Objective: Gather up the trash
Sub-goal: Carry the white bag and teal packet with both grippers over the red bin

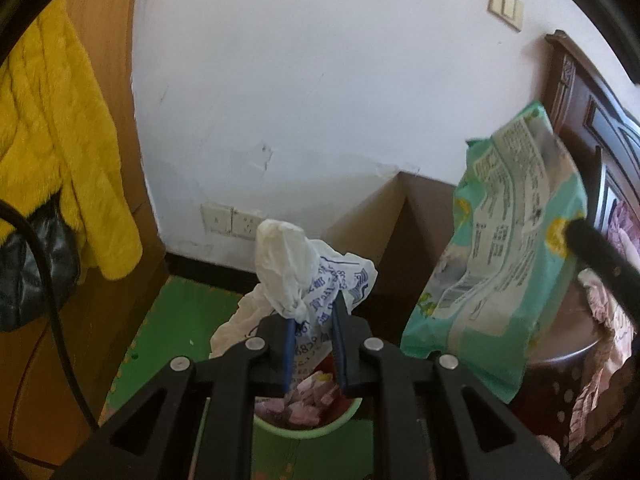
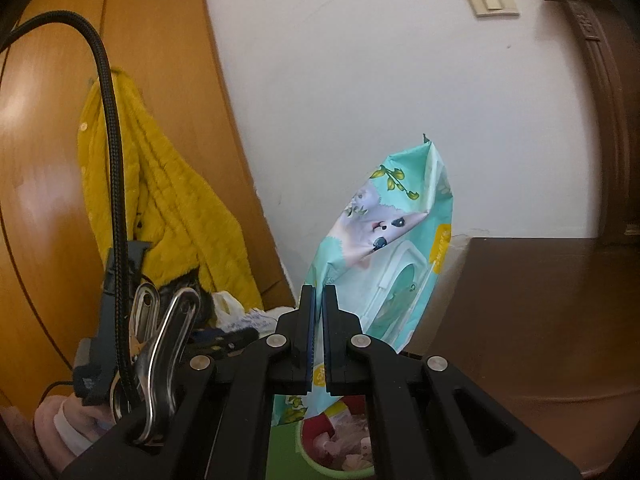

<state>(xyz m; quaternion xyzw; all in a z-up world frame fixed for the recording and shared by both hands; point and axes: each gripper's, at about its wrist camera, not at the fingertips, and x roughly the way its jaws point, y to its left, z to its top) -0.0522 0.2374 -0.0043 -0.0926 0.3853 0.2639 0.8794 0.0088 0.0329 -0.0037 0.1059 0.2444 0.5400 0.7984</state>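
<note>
Crinkly white plastic first: a thin plastic bag (image 1: 308, 276) with blue print, pinched between the blue pads of the left gripper (image 1: 314, 344) and bunching up above the fingertips like a loose flag. Directly below, right under those fingers, a green bin (image 1: 308, 424) with its mouth open, already stuffed with pinkish scraps. So the key relation looks simple: bin straight down from the bag, barely any sideways offset in the left wrist view.

Over to the right, a mint-green wipes pack (image 2: 394, 248) with a cartoon animal and a white flip lid on the front, clamped at its lower edge by the right gripper (image 2: 319, 320), pads pressed nearly together on the thin film. Long axis standing almost upright, top leaning slightly right, bottom corner hanging just over the bin rim (image 2: 312, 456). Looks flat and floppy, probably empty.

Both hands close to the bin; hard to say which is nearer, though the left seems more squarely centred over the opening. Likely call: let go of the bag first, then the pack, which may need a tilt to fit in lengthwise.

Yellow coat (image 1: 60, 152) hanging off to the side, nothing to do with it.
</note>
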